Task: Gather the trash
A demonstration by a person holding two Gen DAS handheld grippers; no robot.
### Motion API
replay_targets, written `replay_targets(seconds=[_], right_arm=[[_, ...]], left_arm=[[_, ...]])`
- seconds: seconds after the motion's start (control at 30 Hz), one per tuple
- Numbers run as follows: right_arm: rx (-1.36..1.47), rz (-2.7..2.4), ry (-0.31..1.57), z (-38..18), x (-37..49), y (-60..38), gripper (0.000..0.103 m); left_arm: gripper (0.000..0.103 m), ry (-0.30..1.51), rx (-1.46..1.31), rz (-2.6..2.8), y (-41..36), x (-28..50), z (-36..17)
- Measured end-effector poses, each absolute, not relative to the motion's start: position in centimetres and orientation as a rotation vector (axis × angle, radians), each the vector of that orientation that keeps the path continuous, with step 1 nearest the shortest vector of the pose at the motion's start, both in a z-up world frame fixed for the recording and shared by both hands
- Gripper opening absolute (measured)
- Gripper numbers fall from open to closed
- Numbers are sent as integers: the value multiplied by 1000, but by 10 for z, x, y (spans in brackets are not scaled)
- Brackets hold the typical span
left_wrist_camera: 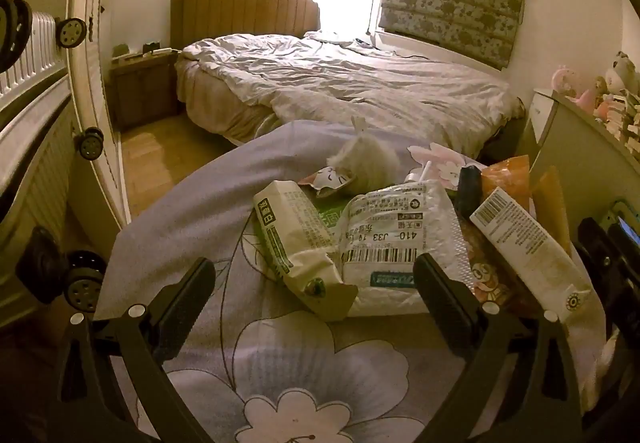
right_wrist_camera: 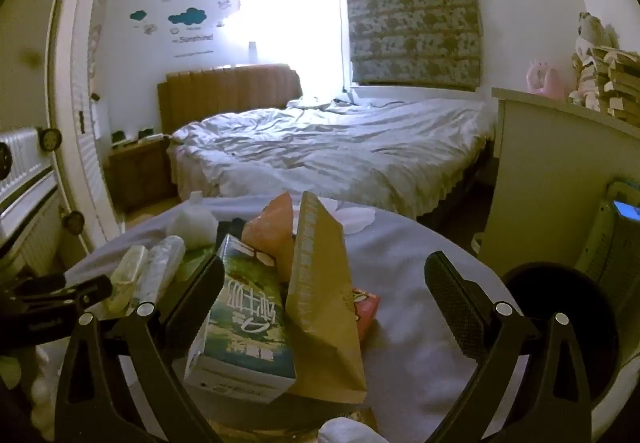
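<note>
Trash lies piled on a table covered with a flowered cloth [left_wrist_camera: 256, 355]. In the left wrist view I see a folded paper bag [left_wrist_camera: 298, 243], a white courier pouch with a barcode [left_wrist_camera: 394, 243], a long white box [left_wrist_camera: 528, 251] and a knotted white plastic bag [left_wrist_camera: 366, 161]. My left gripper [left_wrist_camera: 314, 289] is open, its fingers on either side of the paper bag's near end. In the right wrist view my right gripper [right_wrist_camera: 328, 285] is open around a green milk carton [right_wrist_camera: 244, 323] and a tan carton [right_wrist_camera: 324, 307]. An orange packet [right_wrist_camera: 272, 231] lies behind them.
A bed with a rumpled duvet [left_wrist_camera: 340, 83] stands beyond the table. A white cabinet [right_wrist_camera: 560, 171] with toys and stacked blocks is at the right. A black round bin [right_wrist_camera: 560, 323] sits by the table's right edge. A radiator [left_wrist_camera: 32, 43] and a nightstand [left_wrist_camera: 140, 91] are at the left.
</note>
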State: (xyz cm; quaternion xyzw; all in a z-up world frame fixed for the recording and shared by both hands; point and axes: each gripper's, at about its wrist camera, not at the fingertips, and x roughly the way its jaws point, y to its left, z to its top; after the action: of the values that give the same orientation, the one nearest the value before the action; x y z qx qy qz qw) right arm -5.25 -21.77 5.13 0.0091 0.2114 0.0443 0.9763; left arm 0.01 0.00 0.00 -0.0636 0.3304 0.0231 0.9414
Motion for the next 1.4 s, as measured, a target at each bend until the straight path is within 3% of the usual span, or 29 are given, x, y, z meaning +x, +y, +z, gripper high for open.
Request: replay_targets(seconds=[1.4], right_arm=[[15, 94, 414, 41, -40, -212, 99]], left_arm=[[98, 678, -148, 45, 5, 2, -8]])
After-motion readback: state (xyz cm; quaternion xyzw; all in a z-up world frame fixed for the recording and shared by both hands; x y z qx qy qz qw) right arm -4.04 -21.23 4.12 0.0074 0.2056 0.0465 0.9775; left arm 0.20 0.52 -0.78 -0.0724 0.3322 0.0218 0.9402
